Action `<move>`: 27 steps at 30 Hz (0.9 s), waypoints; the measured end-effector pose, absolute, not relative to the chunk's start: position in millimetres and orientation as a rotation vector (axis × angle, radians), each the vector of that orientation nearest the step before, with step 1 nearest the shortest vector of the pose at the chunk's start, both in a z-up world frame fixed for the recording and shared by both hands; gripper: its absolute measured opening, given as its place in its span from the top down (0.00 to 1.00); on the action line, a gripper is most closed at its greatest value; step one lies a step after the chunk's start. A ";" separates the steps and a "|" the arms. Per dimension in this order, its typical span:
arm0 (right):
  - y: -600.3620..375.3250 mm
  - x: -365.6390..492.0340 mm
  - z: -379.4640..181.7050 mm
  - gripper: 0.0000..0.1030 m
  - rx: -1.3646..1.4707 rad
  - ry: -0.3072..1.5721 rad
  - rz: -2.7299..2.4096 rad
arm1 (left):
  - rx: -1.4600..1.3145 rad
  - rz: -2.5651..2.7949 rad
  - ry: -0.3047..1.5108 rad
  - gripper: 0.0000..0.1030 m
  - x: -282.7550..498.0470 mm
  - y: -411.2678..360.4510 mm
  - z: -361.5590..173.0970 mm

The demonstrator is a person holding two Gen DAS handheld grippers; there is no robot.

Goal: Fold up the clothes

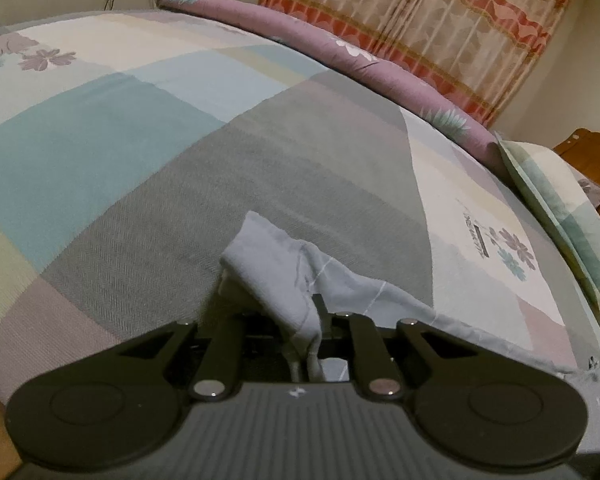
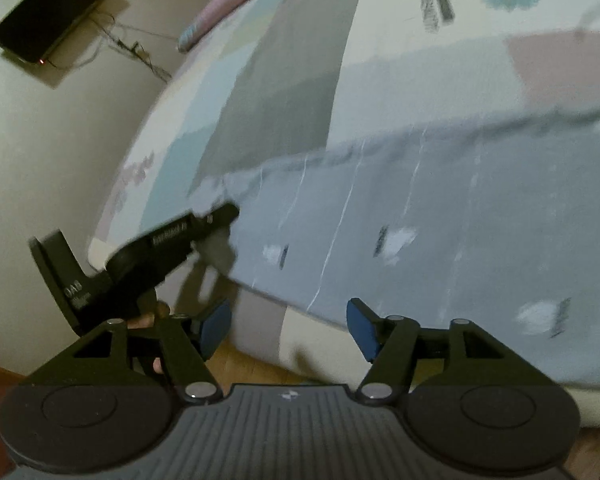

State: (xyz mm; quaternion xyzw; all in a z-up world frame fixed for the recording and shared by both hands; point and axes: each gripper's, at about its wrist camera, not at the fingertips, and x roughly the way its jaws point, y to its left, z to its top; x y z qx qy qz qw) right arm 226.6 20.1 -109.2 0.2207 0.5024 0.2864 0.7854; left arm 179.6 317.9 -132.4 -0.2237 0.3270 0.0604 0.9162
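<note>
Now the left gripper (image 1: 288, 312) pinches a corner of the grey-blue garment (image 2: 420, 216) spread on the bed (image 1: 120, 140), while the right gripper (image 2: 286, 328) stands wide, empty.

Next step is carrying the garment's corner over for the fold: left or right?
Left, probably. The left gripper is already shut on the grey-blue garment, lifting its corner off the bed. The right gripper is open with nothing between its fingers.
</note>
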 end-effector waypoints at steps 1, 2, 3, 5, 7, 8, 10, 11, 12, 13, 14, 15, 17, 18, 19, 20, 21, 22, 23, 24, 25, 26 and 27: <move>11.7 227.1 -105.4 0.29 0.462 1.070 0.623 | -0.453 0.124 0.669 0.88 178.5 316.6 -130.5; 3.6 227.5 -102.1 0.29 0.447 1.058 0.629 | -0.447 0.123 0.664 0.89 177.3 315.5 -128.6; -7.1 226.6 -98.7 0.29 0.434 1.046 0.627 | -0.449 0.119 0.655 0.89 175.4 315.0 -125.9; -26.6 225.2 -96.3 0.29 0.423 1.039 0.622 | -0.449 0.108 0.636 0.89 171.6 313.1 -119.1; -45.2 222.5 -98.2 0.28 0.426 1.046 0.607 | -0.441 0.094 0.619 0.89 168.4 309.2 -110.4; -54.0 220.1 -99.8 0.28 0.430 1.049 0.601 | -0.434 0.086 0.611 0.89 167.0 306.7 -105.7; -69.6 214.9 -102.7 0.28 0.434 1.054 0.588 | -0.418 0.066 0.602 0.89 165.5 300.0 -96.1; -76.6 211.8 -103.8 0.28 0.434 1.053 0.581 | -0.406 0.056 0.596 0.89 165.0 295.5 -91.0; -83.5 208.5 -104.9 0.28 0.433 1.052 0.574 | -0.393 0.046 0.590 0.89 164.4 291.3 -86.9; -87.9 206.4 -106.2 0.28 0.437 1.052 0.569 | -0.380 0.037 0.585 0.89 163.9 287.0 -82.8; -92.5 204.6 -107.3 0.28 0.446 1.051 0.567 | -0.368 0.030 0.580 0.89 164.1 281.8 -78.8; -97.2 202.7 -108.4 0.28 0.455 1.049 0.566 | -0.357 0.022 0.576 0.89 164.5 276.6 -74.9; -105.4 199.2 -108.2 0.28 0.471 1.046 0.565 | -0.336 -0.005 0.567 0.89 166.0 264.4 -67.2; -107.6 198.0 -107.8 0.28 0.474 1.042 0.565 | -0.323 -0.018 0.562 0.89 166.7 257.6 -63.2; -109.4 197.1 -107.6 0.28 0.477 1.038 0.564 | -0.307 -0.029 0.559 0.89 167.4 251.1 -60.0; -112.0 195.6 -106.6 0.28 0.480 1.033 0.567 | -0.296 -0.040 0.557 0.89 169.1 244.6 -56.8; -114.8 194.0 -105.6 0.28 0.483 1.028 0.570 | -0.285 -0.051 0.555 0.89 170.8 238.2 -53.7; -117.2 192.6 -104.8 0.28 0.488 1.024 0.572 | -0.281 -0.062 0.555 0.89 171.6 232.8 -51.4; -119.9 191.1 -103.8 0.28 0.493 1.019 0.572 | -0.276 -0.071 0.554 0.89 172.5 227.0 -49.7; -122.4 190.1 -103.0 0.28 0.498 1.014 0.571 | -0.270 -0.082 0.551 0.89 172.8 221.4 -47.8; -124.9 189.1 -102.2 0.28 0.503 1.010 0.570 | -0.263 -0.092 0.548 0.89 173.2 215.8 -45.8; -127.4 187.7 -101.6 0.28 0.509 1.006 0.568 | -0.257 -0.103 0.546 0.89 173.6 210.3 -43.9; -130.0 186.2 -100.9 0.28 0.516 1.003 0.566 | -0.252 -0.116 0.546 0.89 174.5 205.3 -42.6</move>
